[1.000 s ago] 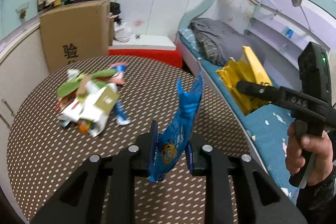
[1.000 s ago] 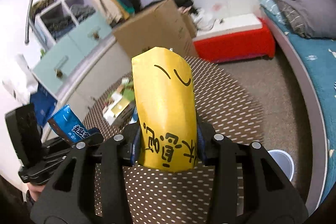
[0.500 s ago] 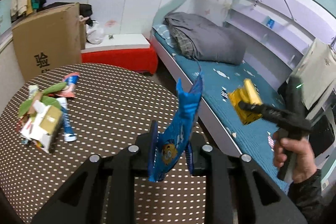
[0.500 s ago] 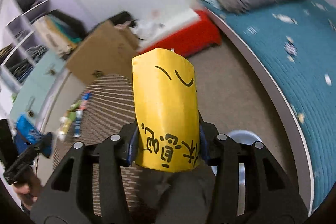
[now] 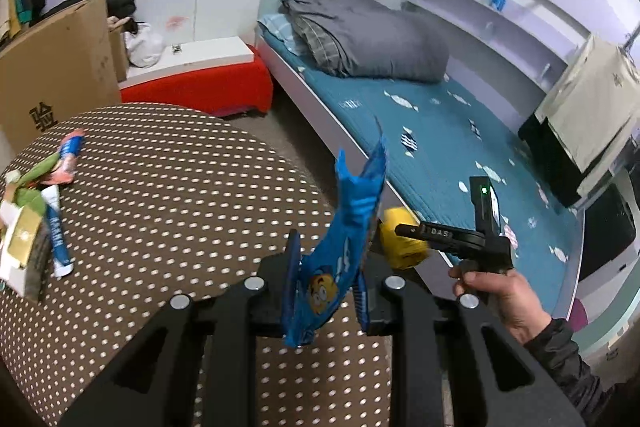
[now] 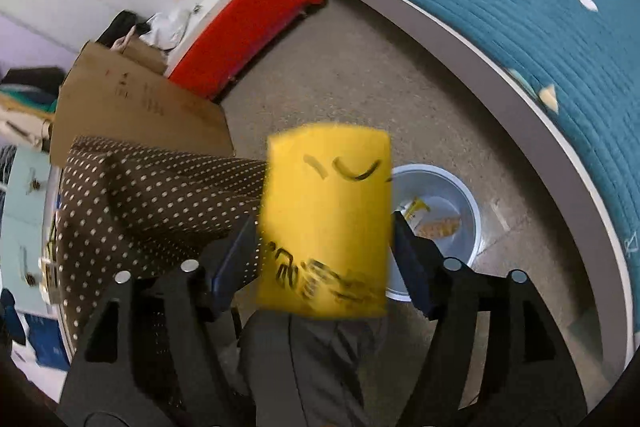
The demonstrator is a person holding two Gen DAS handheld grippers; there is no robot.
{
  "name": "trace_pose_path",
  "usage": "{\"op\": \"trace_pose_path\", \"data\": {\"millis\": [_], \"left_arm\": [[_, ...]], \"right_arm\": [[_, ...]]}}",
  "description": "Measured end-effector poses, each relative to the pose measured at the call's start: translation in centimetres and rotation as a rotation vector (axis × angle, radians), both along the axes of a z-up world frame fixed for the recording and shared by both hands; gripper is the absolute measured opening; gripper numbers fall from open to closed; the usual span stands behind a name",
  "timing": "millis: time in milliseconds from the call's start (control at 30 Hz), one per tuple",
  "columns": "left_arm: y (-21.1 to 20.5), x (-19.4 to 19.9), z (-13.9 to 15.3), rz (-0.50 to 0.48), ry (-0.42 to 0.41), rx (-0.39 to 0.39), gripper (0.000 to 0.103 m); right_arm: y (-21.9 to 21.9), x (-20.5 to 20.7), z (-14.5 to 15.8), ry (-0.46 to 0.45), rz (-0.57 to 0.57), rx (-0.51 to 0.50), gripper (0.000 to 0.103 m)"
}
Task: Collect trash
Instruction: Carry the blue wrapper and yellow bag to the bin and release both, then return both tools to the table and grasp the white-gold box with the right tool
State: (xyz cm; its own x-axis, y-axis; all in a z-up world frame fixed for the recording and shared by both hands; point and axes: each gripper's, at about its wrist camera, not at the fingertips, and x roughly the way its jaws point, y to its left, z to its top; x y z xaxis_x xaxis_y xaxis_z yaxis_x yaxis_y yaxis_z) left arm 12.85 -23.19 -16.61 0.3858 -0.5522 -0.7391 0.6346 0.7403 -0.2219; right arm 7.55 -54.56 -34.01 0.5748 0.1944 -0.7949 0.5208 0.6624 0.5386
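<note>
My left gripper (image 5: 326, 283) is shut on a crumpled blue snack wrapper (image 5: 340, 239), held over the brown dotted tablecloth (image 5: 180, 187). A pile of wrappers and small boxes (image 5: 28, 227) lies at the table's left edge. My right gripper (image 6: 324, 267) points down at the floor and its jaws are opening. A yellow packet (image 6: 326, 223) hangs blurred between them, with a gap on each side of it. Just beyond it a white bin (image 6: 460, 195) stands on the floor with some trash inside. The left wrist view shows the same right gripper (image 5: 400, 231) and yellow packet (image 5: 402, 245) past the table edge.
A cardboard box (image 5: 52, 75) and a red bench (image 5: 200, 87) stand behind the table. The bed (image 5: 440, 131) with a grey duvet runs along the right. A grey trouser leg (image 6: 312, 367) is under my right gripper. Bare floor (image 6: 360, 75) lies between table and bed.
My right gripper has swung off the table and down over the floor bin, and its jaws have spread off the yellow packet. The left gripper has drifted right, still holding the blue wrapper.
</note>
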Motion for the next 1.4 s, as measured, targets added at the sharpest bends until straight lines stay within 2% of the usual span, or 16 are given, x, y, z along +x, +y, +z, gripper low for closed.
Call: {"op": "trace_pose_path", "data": {"millis": [300,633,833,900,933,967,1133,1300,1400], "left_arm": [[-5.7,-0.3,-1.9,-0.118,0.036,0.032,0.023],[-13.2,-0.7,-5.0,-0.242,0.088,0.087,0.023],[-16.1,0.0,-6.3,-0.280,0.118,0.109,0.026],[-16.9,0.2,-6.6,-0.289,0.116,0.121,0.049],[-17.2,0.4,-6.7,-0.282,0.103,0.120,0.079],[-17.2,0.6,-6.6,-0.271,0.089,0.120,0.093],[-16.6,1.3,-6.2,-0.240,0.079,0.134,0.093],[-14.4,1.5,-4.4,-0.199,0.034,0.119,0.093],[-13.0,1.2,-3.2,-0.177,0.003,0.105,0.093]], "right_arm": [[-1.5,-2.5,2.3,-0.071,-0.050,-0.004,0.078],[-3.1,-6.2,7.6,-0.169,-0.109,-0.072,0.082],[-3.5,-7.4,9.5,-0.204,-0.133,-0.099,0.083],[-3.6,-7.7,9.8,-0.212,-0.138,-0.103,0.083],[-3.5,-7.8,9.9,-0.213,-0.139,-0.104,0.083],[-3.4,-7.9,10.0,-0.215,-0.140,-0.106,0.083],[-3.0,-8.0,10.5,-0.220,-0.132,-0.112,0.084],[-1.7,-7.8,11.2,-0.223,-0.129,-0.125,0.095],[-1.0,-7.4,12.0,-0.231,-0.124,-0.141,0.097]]}}
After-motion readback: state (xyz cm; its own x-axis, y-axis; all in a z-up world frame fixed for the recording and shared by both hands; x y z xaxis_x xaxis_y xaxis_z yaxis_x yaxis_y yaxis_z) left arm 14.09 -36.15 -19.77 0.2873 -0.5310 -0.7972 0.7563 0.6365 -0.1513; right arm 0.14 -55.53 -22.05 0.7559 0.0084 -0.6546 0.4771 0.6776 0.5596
